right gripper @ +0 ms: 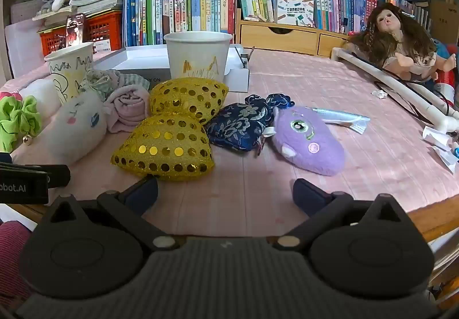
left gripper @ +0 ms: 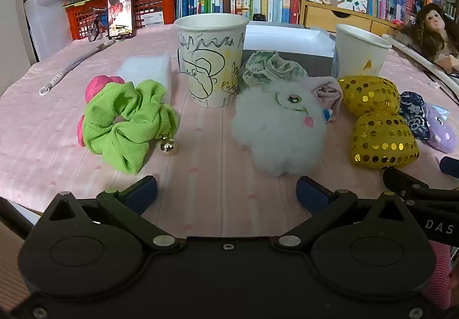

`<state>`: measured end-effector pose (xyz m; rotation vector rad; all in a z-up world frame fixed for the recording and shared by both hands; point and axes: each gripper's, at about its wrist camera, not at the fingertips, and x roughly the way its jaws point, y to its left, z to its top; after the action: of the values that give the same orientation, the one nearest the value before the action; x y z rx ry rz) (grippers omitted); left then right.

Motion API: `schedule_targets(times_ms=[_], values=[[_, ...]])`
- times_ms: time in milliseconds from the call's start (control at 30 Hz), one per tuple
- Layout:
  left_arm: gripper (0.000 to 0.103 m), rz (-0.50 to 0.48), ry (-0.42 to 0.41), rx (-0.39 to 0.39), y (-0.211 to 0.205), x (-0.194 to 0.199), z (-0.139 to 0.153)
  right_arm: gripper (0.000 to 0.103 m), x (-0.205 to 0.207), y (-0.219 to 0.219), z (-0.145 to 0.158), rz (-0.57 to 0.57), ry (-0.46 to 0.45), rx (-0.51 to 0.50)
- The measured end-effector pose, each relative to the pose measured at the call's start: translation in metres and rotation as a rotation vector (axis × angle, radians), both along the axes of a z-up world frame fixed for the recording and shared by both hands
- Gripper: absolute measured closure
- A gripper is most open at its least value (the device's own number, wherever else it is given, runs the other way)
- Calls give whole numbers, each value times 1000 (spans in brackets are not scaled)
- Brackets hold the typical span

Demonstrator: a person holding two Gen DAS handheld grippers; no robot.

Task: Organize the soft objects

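The soft things lie in a loose row across the pink-clothed surface (left gripper: 200,147), in front of two paper cups. At the left lies one green scrunchie (left gripper: 129,124) with a small metal bell, and a pink soft thing (left gripper: 99,85) peeks out just behind it. Right of them sits one white fluffy plush (left gripper: 278,129) with a stitched face; a rolled pale-pink cloth (right gripper: 129,109) touches its far right side, and a crumpled green-and-white cloth (left gripper: 266,66) lies just behind it. Next come two gold sequined cushions (right gripper: 166,150), one nearer and one farther, touching each other. To their right lie one dark blue flowered pouch (right gripper: 243,127) and one purple plush (right gripper: 309,144), just beside one another.

The scribbled cup (left gripper: 212,61) stands upright behind the gap between scrunchie and white plush. The second cup (right gripper: 198,58), with yellow marks, stands upright farther right, in front of a white box (right gripper: 137,61).

Both tools point forward and slope down toward the surface, low at its near edge. The left tongs (left gripper: 226,190) stand wide with nothing between them, aimed at the gap before the scrunchie and white plush. The right tongs (right gripper: 225,190) also stand wide and hold nothing, the nearer gold cushion just beyond the left finger.

Farther off, a doll (right gripper: 398,41) lies at the far right, and books (right gripper: 200,3) line the back.
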<state>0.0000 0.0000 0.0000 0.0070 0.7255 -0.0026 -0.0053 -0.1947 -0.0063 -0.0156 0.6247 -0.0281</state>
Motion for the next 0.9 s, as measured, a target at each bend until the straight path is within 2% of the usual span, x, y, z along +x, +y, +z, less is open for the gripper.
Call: schedule_targets(times_ms=[900], values=[[0, -1, 3, 2, 0, 0, 0, 0, 1, 0, 0, 0, 8, -3]])
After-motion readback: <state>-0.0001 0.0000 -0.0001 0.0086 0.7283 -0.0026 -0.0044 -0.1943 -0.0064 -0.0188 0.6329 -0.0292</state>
